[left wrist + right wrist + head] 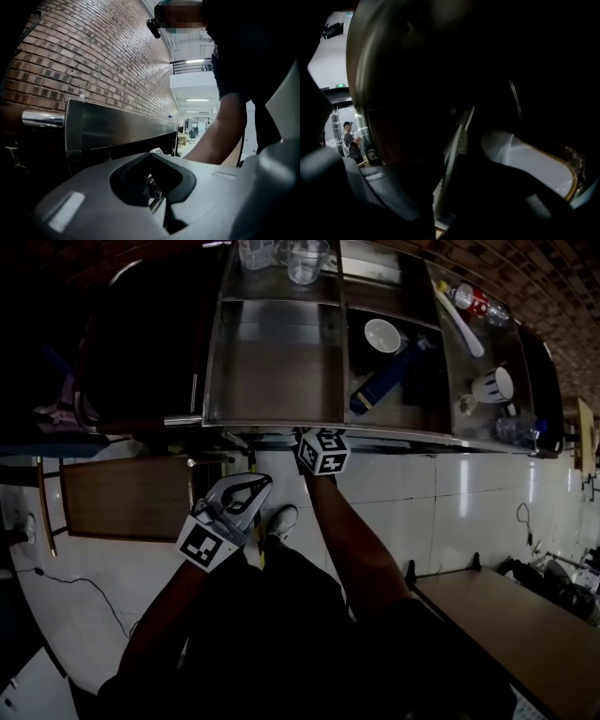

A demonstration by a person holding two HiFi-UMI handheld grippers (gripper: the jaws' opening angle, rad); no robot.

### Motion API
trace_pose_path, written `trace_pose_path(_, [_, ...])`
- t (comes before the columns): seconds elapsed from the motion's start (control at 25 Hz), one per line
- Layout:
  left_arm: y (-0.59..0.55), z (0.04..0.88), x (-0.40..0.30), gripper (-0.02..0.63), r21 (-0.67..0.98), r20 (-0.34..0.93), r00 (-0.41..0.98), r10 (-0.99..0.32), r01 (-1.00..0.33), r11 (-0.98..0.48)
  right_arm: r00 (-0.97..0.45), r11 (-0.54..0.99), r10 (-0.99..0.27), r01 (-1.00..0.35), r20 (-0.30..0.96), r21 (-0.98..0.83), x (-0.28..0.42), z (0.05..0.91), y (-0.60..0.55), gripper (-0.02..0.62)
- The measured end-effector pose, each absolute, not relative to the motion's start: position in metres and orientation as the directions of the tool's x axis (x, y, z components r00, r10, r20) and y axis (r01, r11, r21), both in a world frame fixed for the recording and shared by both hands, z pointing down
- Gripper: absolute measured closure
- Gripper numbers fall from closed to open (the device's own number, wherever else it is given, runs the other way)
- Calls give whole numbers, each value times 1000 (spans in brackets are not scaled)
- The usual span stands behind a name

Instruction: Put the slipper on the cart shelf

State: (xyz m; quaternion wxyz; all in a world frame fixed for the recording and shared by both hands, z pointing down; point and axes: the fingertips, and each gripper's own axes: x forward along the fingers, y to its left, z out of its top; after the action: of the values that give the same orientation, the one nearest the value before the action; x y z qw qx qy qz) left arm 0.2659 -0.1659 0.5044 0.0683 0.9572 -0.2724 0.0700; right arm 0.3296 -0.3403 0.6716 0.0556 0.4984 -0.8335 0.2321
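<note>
- As we look steeply down, the steel cart [272,371] fills the top of the head view. Its upper tray is split into compartments, and the widest one is bare.
- Two wooden tabletops flank us on the white tiled floor, one at the left [127,498] and one at the lower right [534,643].
- Our left gripper [261,487] hangs short of the cart's front edge. Its jaws are drawn together with nothing between them, and its own view faces the cart's side panel and a brick wall.
- Our right gripper [452,180] reaches in beneath the cart's top. From above we see only its marker cube [323,453], just below the front rim.
- We see the slipper [461,136] edge-on between the right gripper's jaws. It is a thin pale sole with a ribbed rim, standing upright in the dark space under the tray, and the jaws appear clamped on it.
- On the tray we see a blue container [384,381] and a white bowl [382,334] sharing one compartment.
- To their right lie a white mug [495,385], a white spoon [461,322] and a bottle [473,301] whose red label is too small for us to read.
- Both marker cubes carry black-and-white square patterns; we make out no lettering on them.
</note>
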Motion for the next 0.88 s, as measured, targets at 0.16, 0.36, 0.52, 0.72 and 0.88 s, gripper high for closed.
trace_pose_path(0.16, [-166,506,264,606,95,175,836,-519,-539,-837,-450,358,-820,-886,354,-296,337,673,-346,481])
trace_pose_path(0.36, [-166,504,265,606,97,178,836,-519,-540,-836,-389,328,-839,-919,379,-218,346,672,-349,342])
trace_pose_path(0.52, [-167,502,265,606,94,175,836,-521,-540,-836,-369,332,-850,-929,375,-161,349,665,-348,333])
trace_pose_path(0.72, [-165,499,267,606,79,175,835,-522,-540,-838,-378,360,-838,-925,393,-121,353,668,-334,333])
trace_pose_path(0.88, [-159,491,266,606,73,172,830,-530,-548,-833,-439,431,-804,-895,401,-115,349,663,-300,333])
